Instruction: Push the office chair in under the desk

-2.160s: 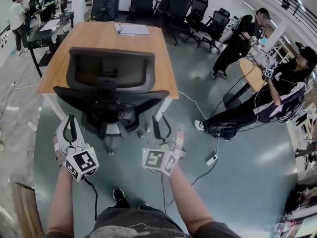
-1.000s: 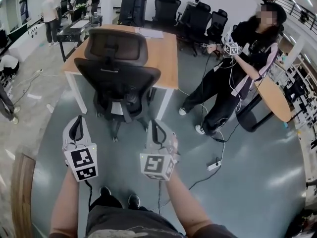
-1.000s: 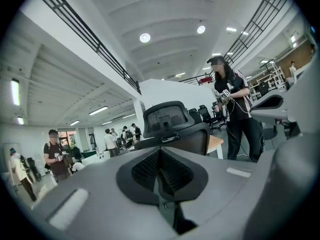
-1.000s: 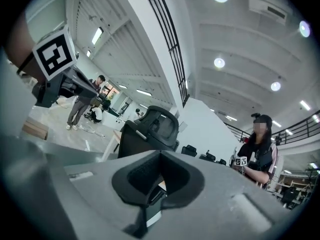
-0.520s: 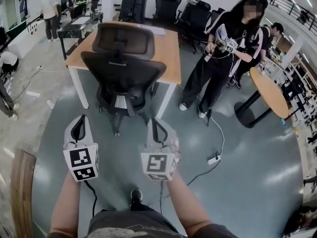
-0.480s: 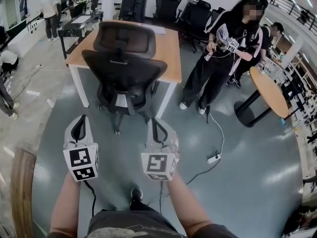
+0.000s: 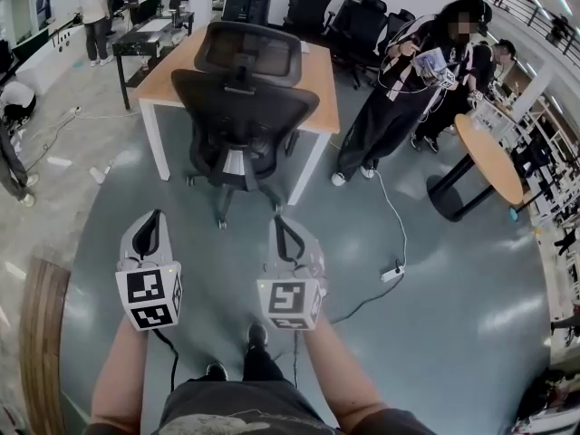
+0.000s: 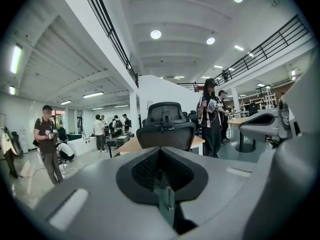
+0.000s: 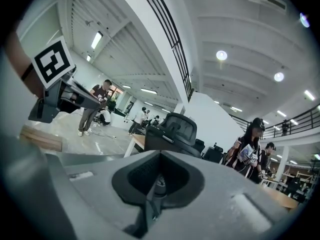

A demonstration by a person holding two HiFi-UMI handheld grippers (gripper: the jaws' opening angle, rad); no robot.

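The office chair (image 7: 245,107) is standing ahead of both jaws and well apart from them, its seat seemingly lying under the desk (image 7: 174,72) already. It is facing the desk, backrest toward the jaws, long axis upright. The left gripper (image 7: 152,220) and right gripper (image 7: 283,225) are holding their jaws fully closed on nothing. Whether a further nudge is needed is not showing.

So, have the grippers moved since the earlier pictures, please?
Yes. The left gripper and right gripper have both backed away from the desk, and are now farther from the office chair.
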